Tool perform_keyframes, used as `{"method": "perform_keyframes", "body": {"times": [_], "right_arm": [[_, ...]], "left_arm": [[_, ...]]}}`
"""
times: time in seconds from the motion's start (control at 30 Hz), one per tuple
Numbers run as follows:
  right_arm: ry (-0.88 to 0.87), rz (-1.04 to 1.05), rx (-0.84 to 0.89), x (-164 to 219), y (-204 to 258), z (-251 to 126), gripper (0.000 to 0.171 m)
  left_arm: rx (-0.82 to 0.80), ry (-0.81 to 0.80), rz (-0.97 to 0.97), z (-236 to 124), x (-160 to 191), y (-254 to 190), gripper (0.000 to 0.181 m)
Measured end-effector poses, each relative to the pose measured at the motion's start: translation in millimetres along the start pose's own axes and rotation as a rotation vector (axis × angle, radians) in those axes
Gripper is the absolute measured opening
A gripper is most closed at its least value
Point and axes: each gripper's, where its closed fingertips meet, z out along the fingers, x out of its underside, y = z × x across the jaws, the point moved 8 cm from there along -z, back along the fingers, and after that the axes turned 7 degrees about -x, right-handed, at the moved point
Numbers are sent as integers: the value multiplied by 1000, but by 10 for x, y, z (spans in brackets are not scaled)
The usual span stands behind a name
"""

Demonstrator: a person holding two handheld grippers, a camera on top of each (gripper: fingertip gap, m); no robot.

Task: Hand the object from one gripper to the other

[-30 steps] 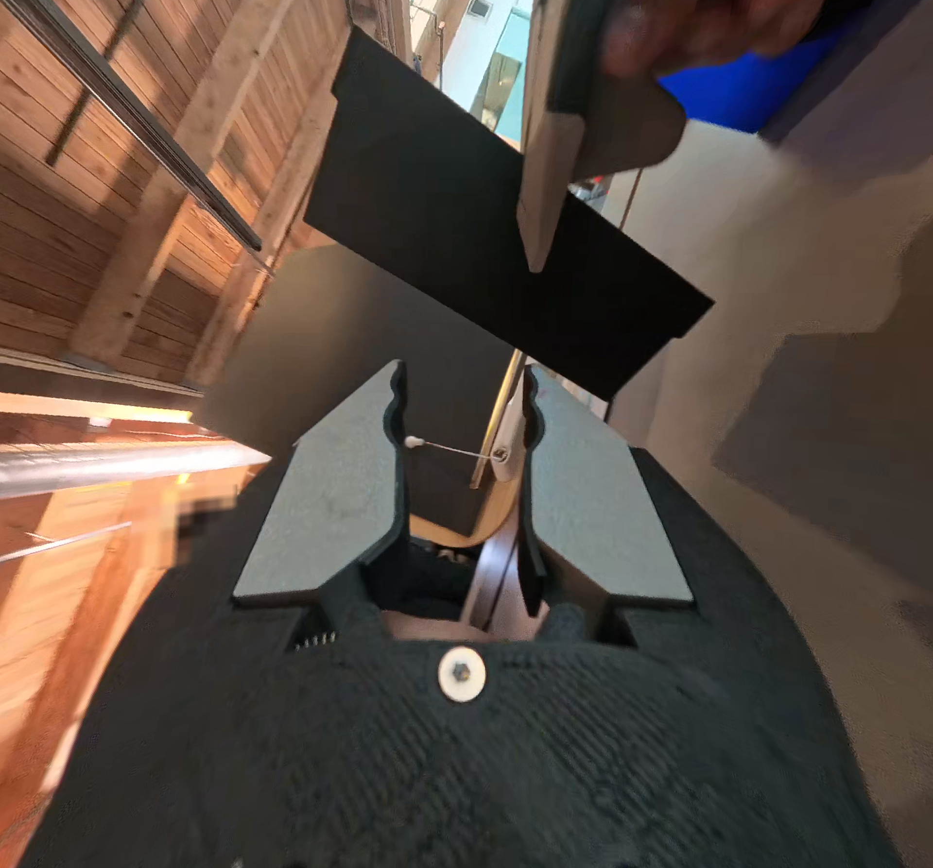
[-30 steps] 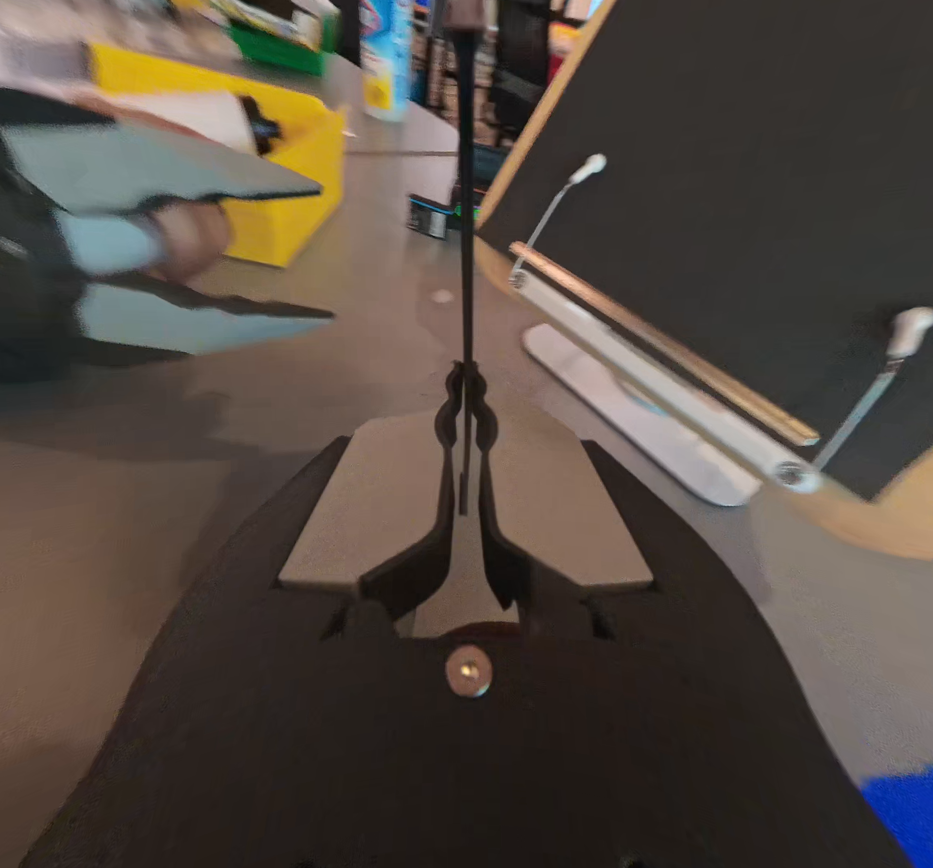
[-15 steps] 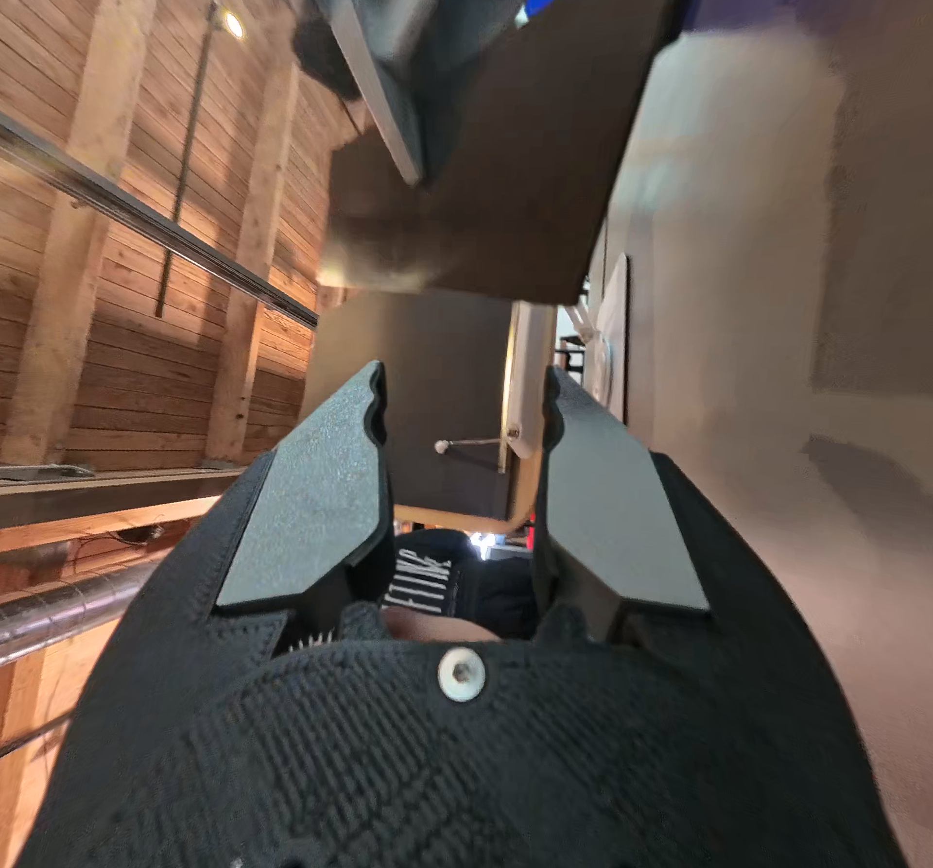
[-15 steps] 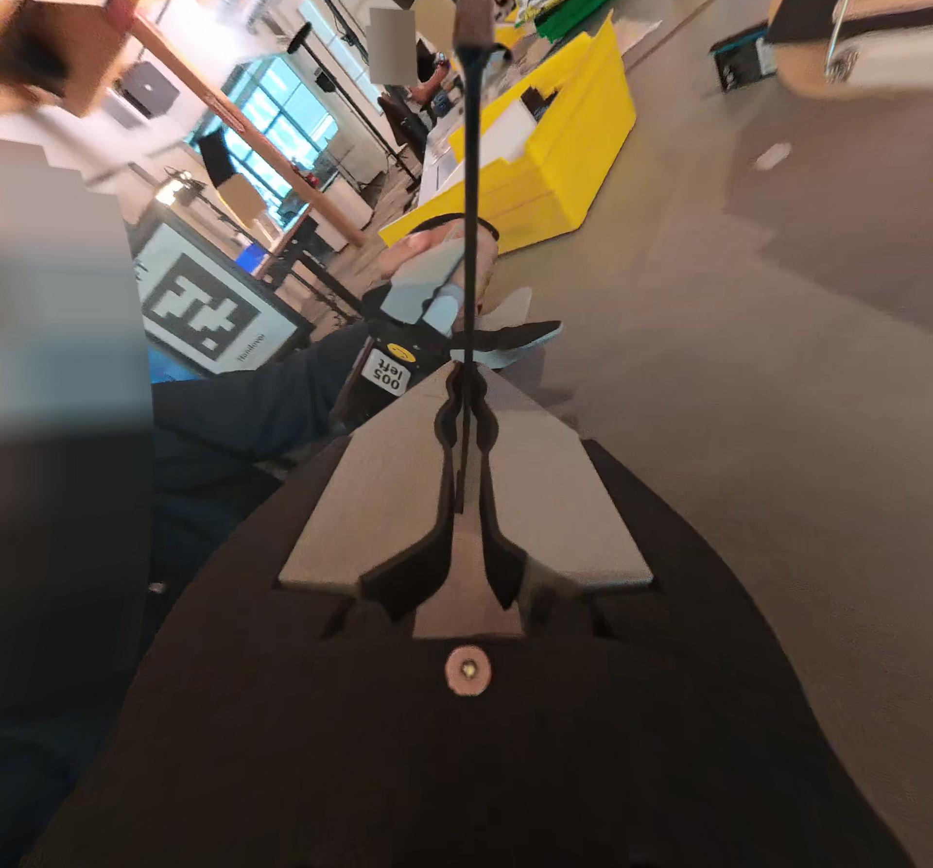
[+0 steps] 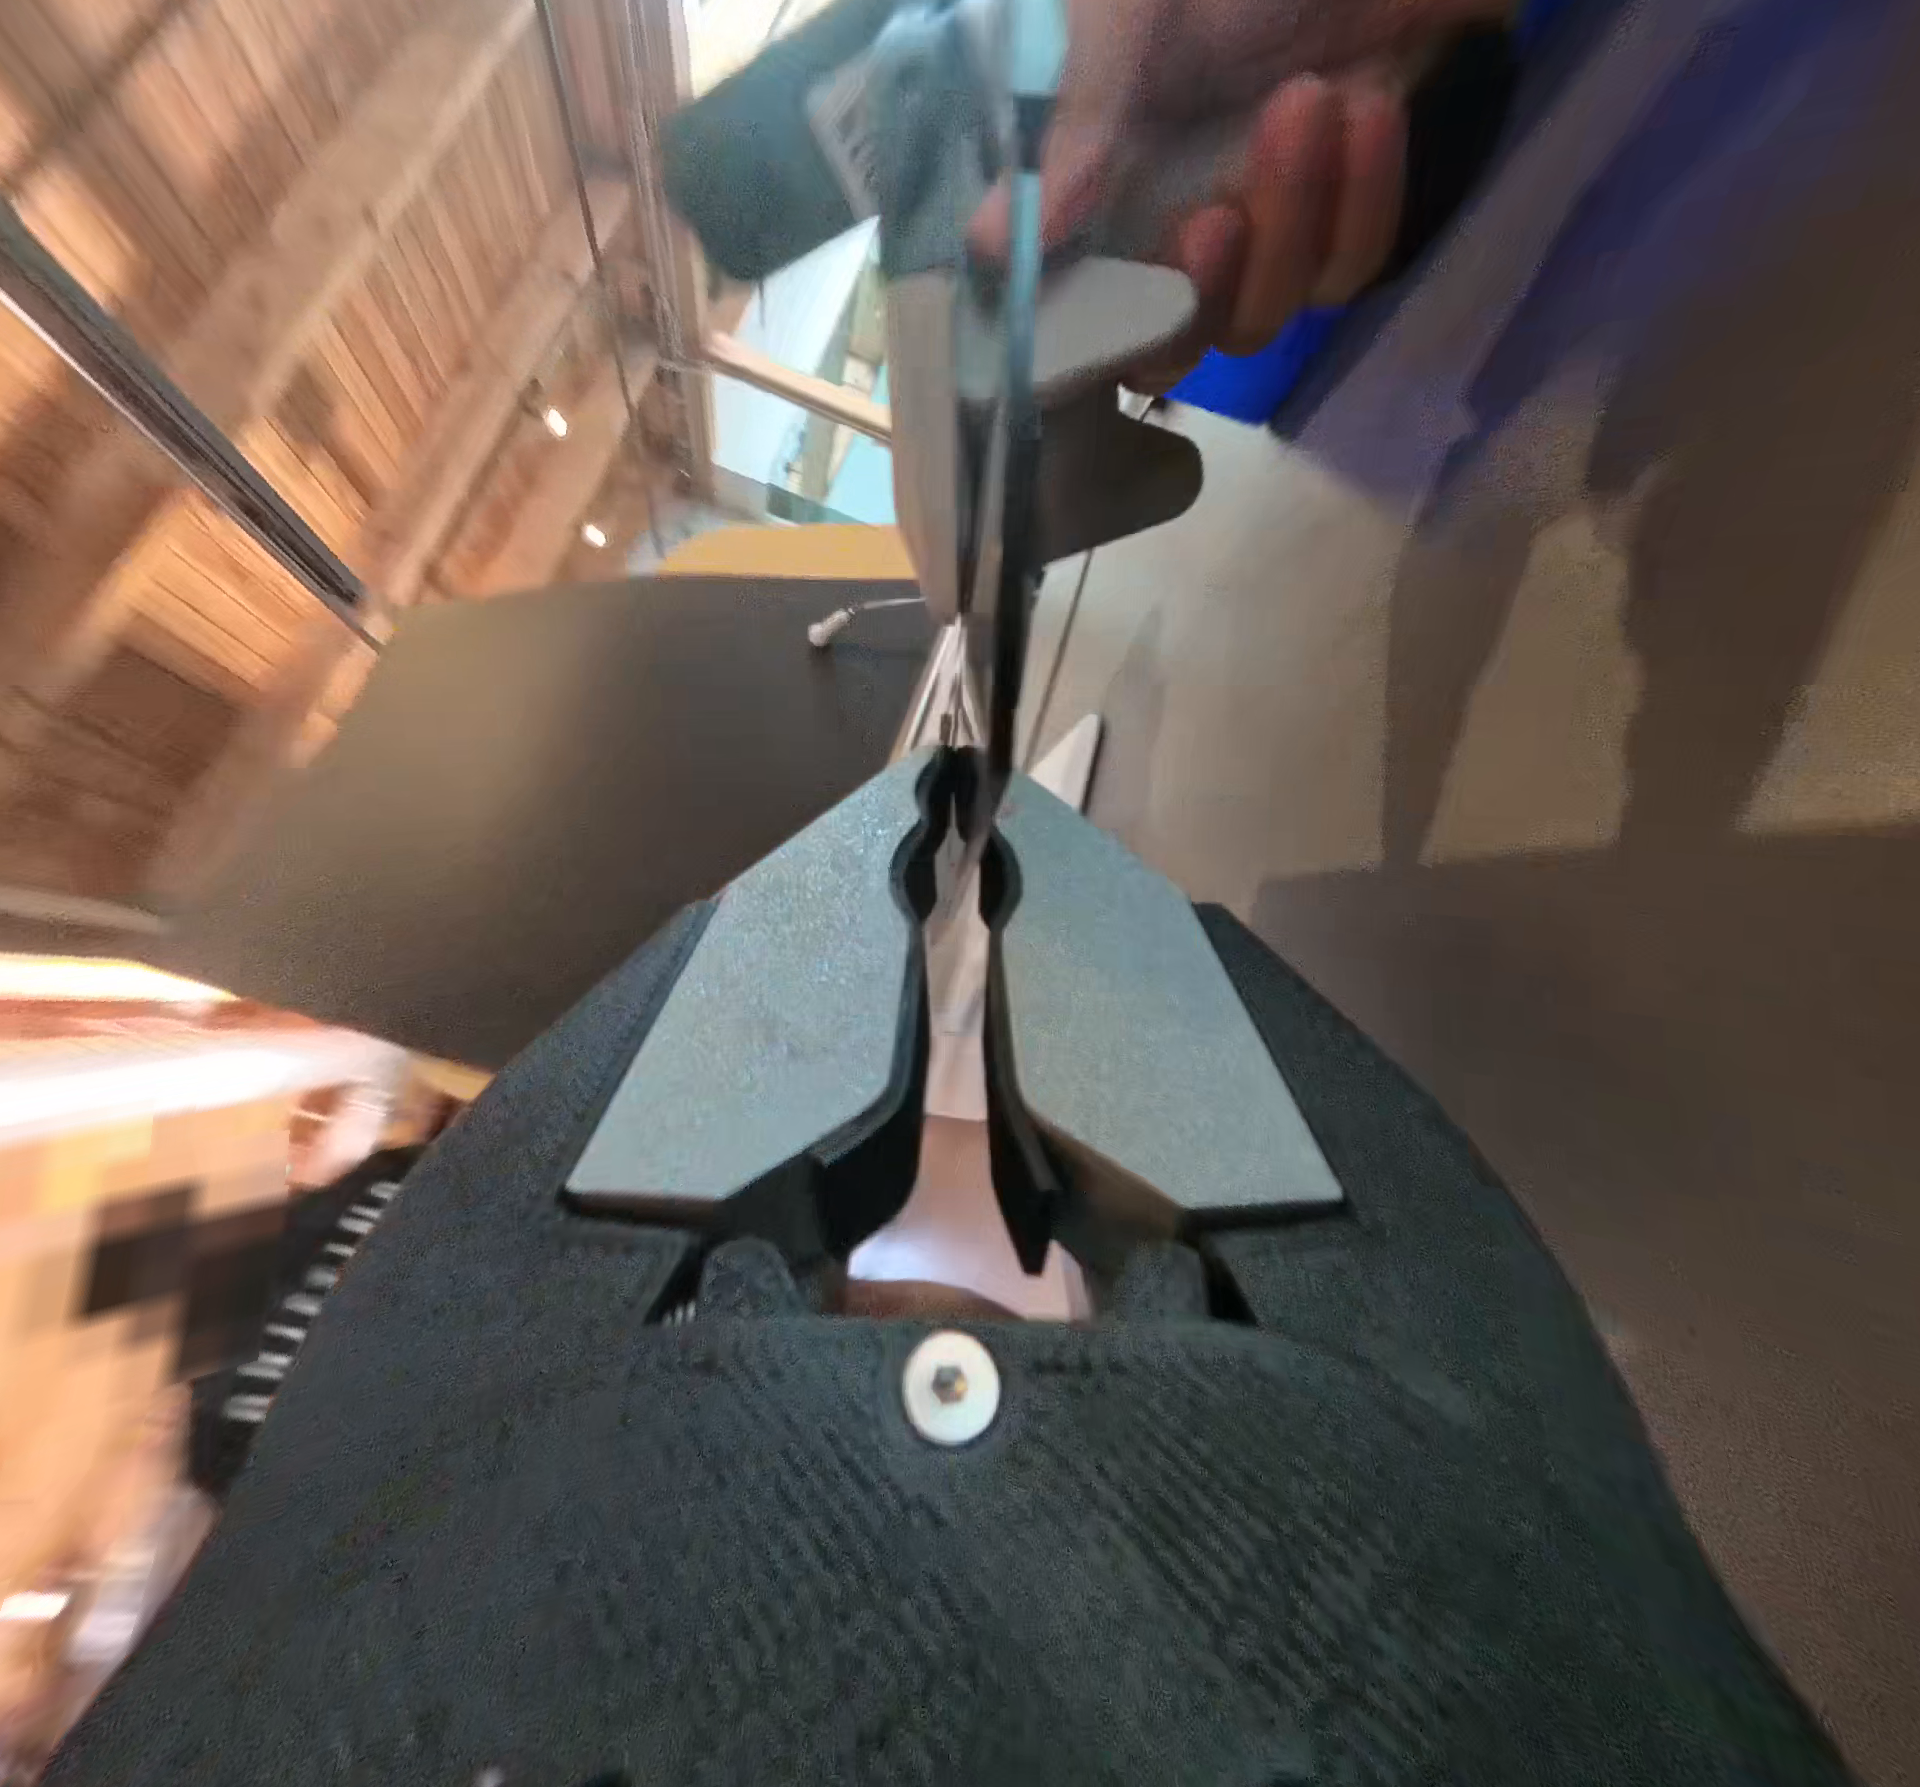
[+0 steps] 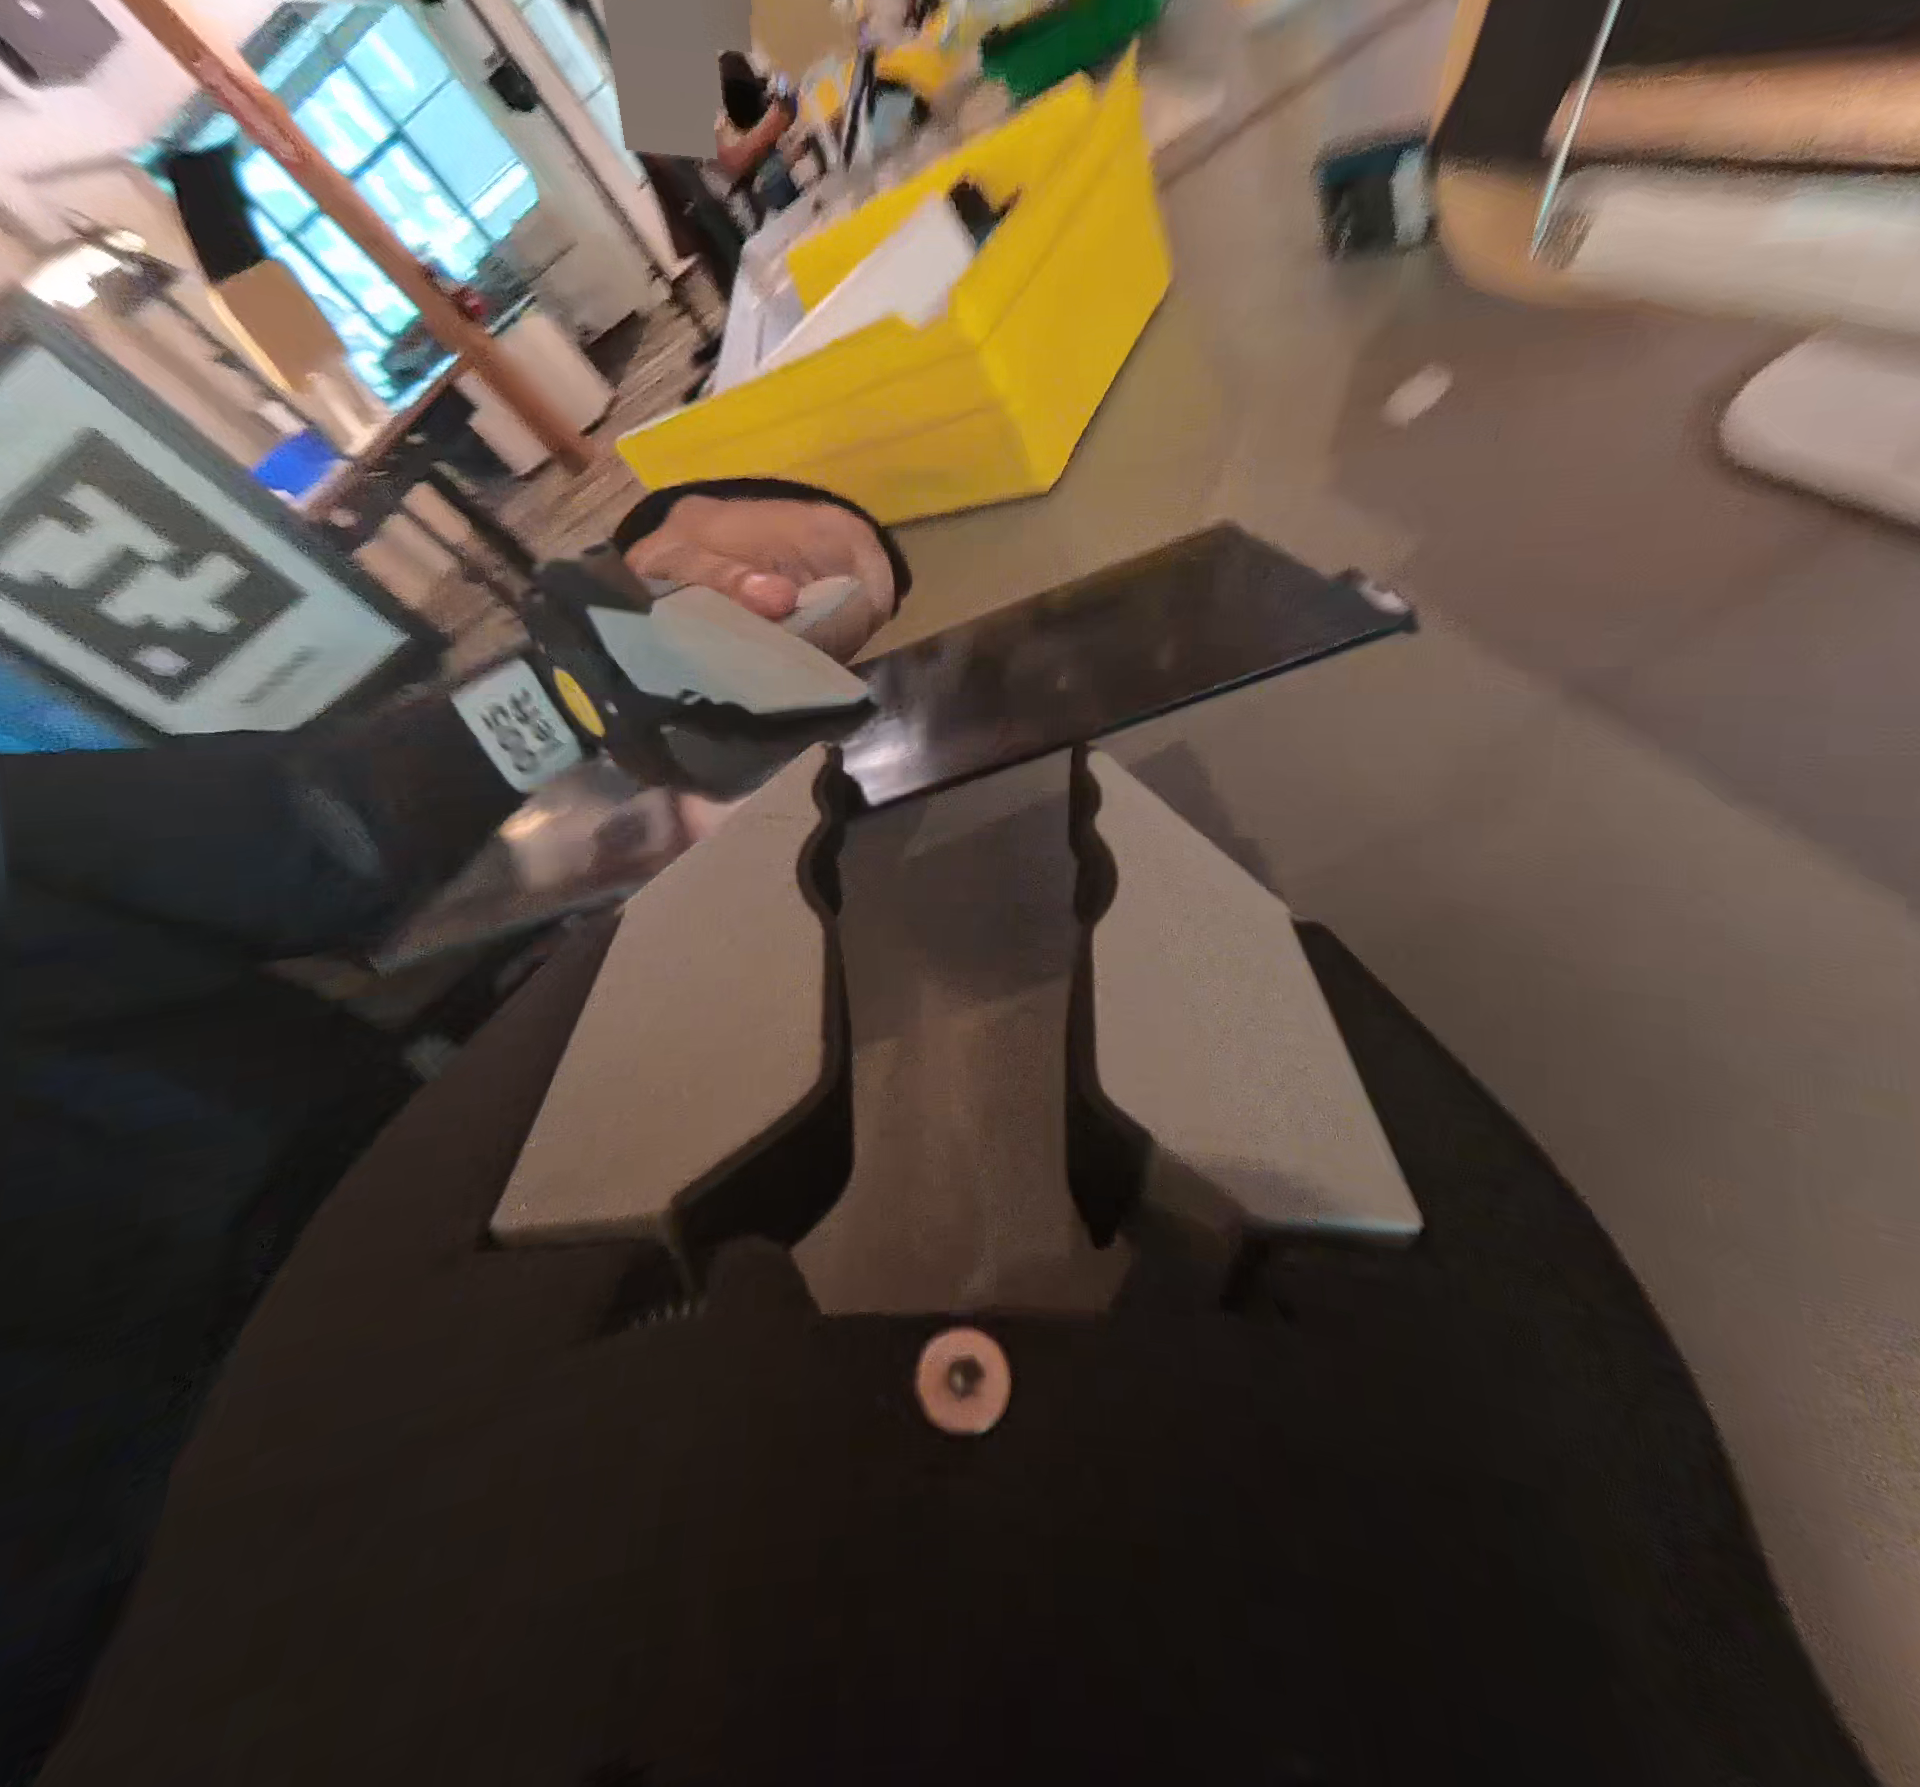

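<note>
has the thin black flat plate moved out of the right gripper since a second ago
Yes. The thin black flat plate has left the open right gripper; the left gripper grips it flat before the yellow bin.

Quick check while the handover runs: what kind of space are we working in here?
Most likely a shared workshop or lab. The right wrist view shows a grey worktable carrying a yellow parts bin and, at left, a black-and-white fiducial marker board; the left wrist view shows a timber plank ceiling.
</note>
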Motion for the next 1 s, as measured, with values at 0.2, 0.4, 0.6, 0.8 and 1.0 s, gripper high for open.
{"method": "perform_keyframes", "body": {"times": [0.2,0.4,0.6,0.8,1.0], "right_arm": [[-70,-234,78,-106,151,31,45],[-165,-25,-92,-143,132,-4,59],[-309,-82,-59,-235,63,-305,72],[-191,-433,-7,-196,373,-110,75],[46,-686,106,28,438,219,23]], "left_arm": [[83,-58,-417,-43,138,254,8],[1,-25,-209,-50,139,247,2],[1,-13,-182,-50,134,232,0],[91,-84,-421,-89,130,318,0],[254,-160,-574,-103,39,241,0]]}}
